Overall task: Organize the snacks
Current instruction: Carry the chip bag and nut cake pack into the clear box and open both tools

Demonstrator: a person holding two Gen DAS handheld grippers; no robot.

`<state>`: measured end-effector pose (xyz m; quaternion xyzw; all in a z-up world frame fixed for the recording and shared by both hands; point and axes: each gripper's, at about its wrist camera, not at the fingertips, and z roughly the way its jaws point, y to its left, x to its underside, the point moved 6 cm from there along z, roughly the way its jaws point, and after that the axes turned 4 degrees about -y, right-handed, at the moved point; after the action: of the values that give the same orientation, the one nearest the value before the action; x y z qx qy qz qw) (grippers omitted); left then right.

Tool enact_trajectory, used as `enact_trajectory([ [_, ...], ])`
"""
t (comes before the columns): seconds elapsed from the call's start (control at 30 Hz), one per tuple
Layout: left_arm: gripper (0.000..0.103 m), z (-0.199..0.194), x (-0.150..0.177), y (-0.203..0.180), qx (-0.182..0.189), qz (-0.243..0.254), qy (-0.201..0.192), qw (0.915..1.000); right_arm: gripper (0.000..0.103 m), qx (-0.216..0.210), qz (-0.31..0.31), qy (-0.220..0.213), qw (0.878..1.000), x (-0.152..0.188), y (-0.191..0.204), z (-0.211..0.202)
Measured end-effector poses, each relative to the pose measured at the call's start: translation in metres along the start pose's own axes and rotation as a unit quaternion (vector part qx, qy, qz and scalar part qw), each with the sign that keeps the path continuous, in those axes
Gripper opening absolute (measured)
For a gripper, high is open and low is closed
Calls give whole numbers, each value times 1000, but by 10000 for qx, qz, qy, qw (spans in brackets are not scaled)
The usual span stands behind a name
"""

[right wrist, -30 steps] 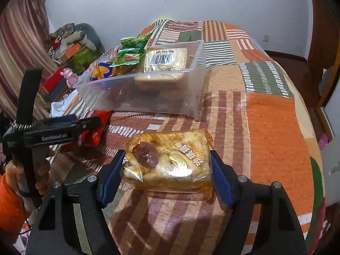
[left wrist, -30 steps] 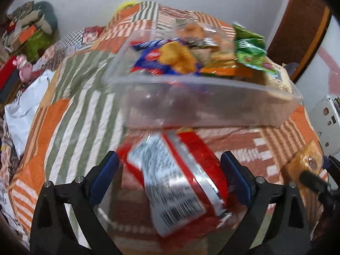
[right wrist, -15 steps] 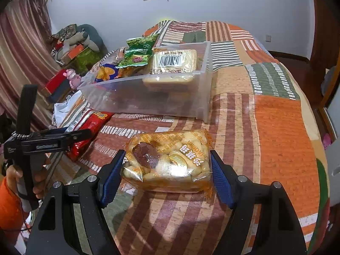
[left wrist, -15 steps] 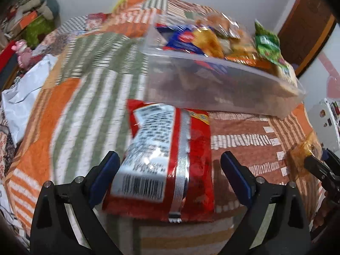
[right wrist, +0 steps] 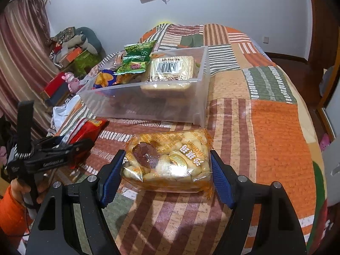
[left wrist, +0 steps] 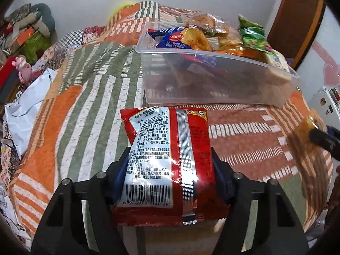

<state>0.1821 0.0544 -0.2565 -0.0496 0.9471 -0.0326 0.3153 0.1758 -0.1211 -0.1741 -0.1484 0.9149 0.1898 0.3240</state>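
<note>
Two pick-ups underway: left hand-held gripper [left wrist: 170, 167] clamped on red packet [left wrist: 167, 155]; right hand-held gripper [right wrist: 166, 170] wide, straddling pastry bag [right wrist: 167, 159]. Next: close right, lift both into clear bin [left wrist: 212, 85] ahead.

You see a glossy foil-plastic red packet [left wrist: 170, 159], a shiny clear cellophane pastry bag [right wrist: 167, 161], a smooth translucent plastic bin [left wrist: 212, 85], and a matt, nubbly cloth quilt [right wrist: 276, 131].

The red snack packet [left wrist: 167, 161] hides the left fingers' [left wrist: 120, 176] inner faces; the clear bin's [left wrist: 212, 85] lower contents blur behind its frosted wall.
</note>
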Motion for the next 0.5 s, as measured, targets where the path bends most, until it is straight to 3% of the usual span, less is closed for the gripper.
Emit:
enact_trajectory([
  [0.5,67,-58,-53,-7,365,-169,-869,9954,73,-64,-127,-538,9985,-40,12,-14],
])
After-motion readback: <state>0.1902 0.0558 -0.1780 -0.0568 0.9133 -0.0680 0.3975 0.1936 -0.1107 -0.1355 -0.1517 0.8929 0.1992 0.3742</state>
